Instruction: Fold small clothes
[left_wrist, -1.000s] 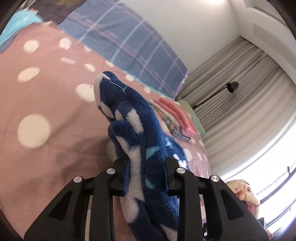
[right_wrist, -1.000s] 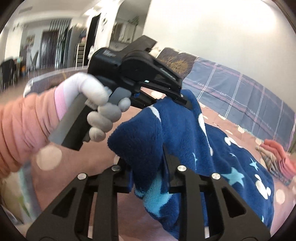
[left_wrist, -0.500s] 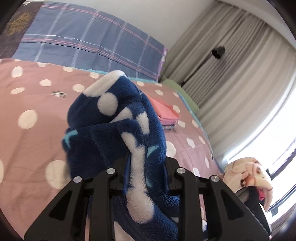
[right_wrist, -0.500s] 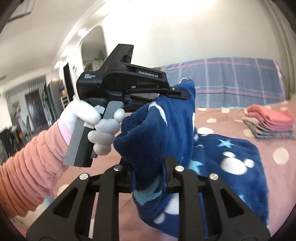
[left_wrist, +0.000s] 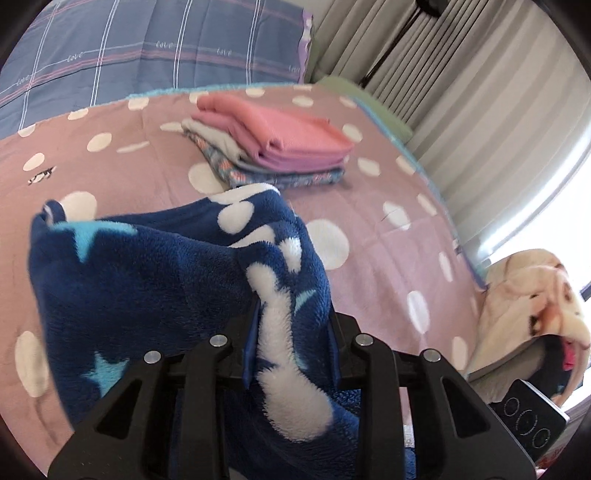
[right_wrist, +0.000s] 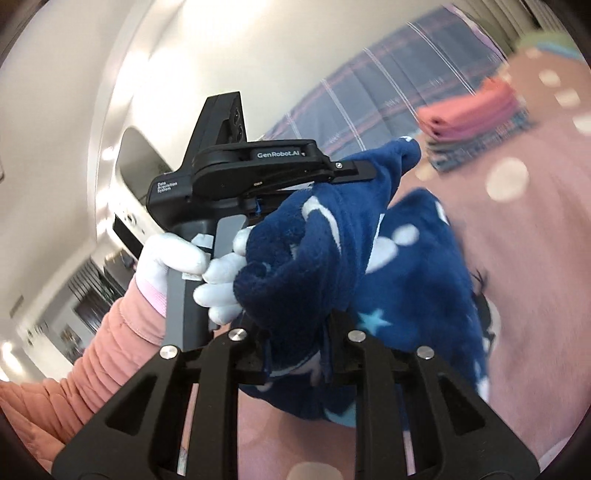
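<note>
My left wrist camera sits just behind my left tool (left_wrist: 291, 343) and looks along its fingers, down across the polka-dot bedspread (left_wrist: 384, 206) toward the plaid pillow (left_wrist: 155, 55) and the curtains (left_wrist: 476, 96). The blue fleece garment (left_wrist: 155, 280) fills its near field, very close to the lens. My right wrist camera rides behind my right tool (right_wrist: 295, 354), tilted and facing sideways at my left hand (right_wrist: 192, 266). Both views share the fleece, the bedspread, the pillow and the stack of folded clothes (left_wrist: 273, 147), which lies farther off.
</note>
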